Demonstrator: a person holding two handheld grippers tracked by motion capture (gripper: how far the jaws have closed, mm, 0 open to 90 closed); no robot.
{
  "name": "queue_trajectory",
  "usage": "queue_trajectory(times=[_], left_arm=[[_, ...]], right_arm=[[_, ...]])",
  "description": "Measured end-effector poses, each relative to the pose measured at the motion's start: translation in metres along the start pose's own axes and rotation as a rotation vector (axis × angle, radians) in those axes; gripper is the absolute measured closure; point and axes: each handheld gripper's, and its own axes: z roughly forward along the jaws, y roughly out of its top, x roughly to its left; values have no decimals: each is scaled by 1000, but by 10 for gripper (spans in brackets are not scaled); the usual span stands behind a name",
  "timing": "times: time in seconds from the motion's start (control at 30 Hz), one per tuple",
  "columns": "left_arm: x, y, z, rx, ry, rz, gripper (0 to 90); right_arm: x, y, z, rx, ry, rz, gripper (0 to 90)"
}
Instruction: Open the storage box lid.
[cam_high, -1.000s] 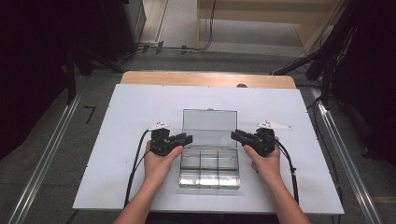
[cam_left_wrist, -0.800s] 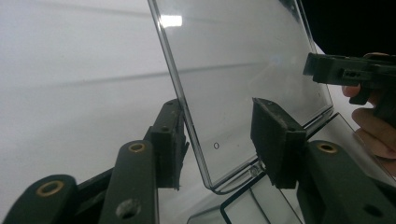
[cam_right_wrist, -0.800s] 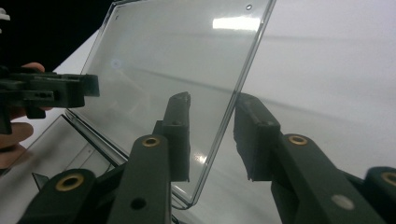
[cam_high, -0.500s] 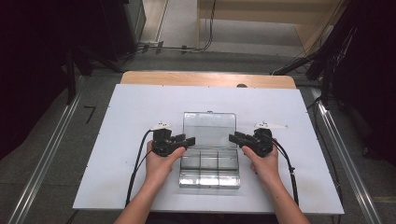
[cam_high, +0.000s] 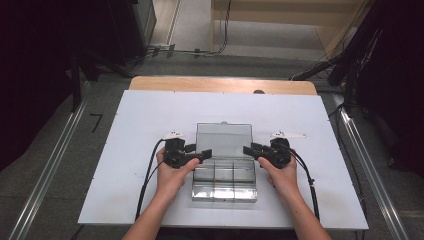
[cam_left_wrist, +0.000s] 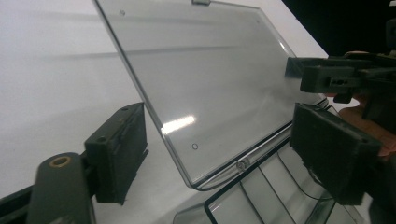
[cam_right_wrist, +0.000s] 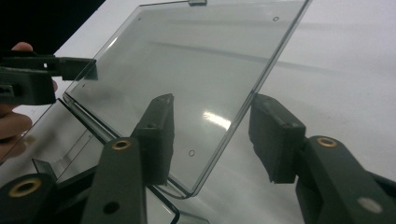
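Letting go of the clear lid (cam_high: 224, 141) looks like the step in hand: it stands raised over the compartment box (cam_high: 225, 180) mid-table (cam_high: 130, 125). Left gripper (cam_high: 206, 153) and right gripper (cam_high: 247, 149) have just been opening, fingers (cam_right_wrist: 158, 135) straddling the lid's 2 side edges without pressing. Next, both should back away sideways.

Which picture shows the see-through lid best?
The right gripper view: the lid spans it, edge between the open fingers. The left gripper view shows it slanted. The high view shows it small on the box.

Clear compartment box (cam_high: 224, 176), lid open
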Motion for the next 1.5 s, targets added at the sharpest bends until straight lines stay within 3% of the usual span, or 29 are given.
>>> queue_trajectory(times=[0.2,0.4,0.63,0.8,1.0,1.23,1.5], left_arm=[[-2,1,-3,-9,-14,12,114],[-5,2,-10,-27,-59,38,49],[-9,3,-20,-54,-121,91,0],[-11,2,-26,-56,-116,110,0],[-11,0,-36,-66,-114,123,0],[-10,-4,-48,-84,-124,146,0],[-6,-9,-61,-104,-140,153,0]], right_arm=[[0,0,-1,7,7,-8,377],[2,4,-11,-35,37,-29,305],[12,3,-23,-52,52,-112,198],[18,1,-32,-69,60,-169,100],[20,-2,-47,-104,78,-199,16],[21,-5,-66,-144,74,-226,0],[22,-10,-79,-158,38,-258,0]])
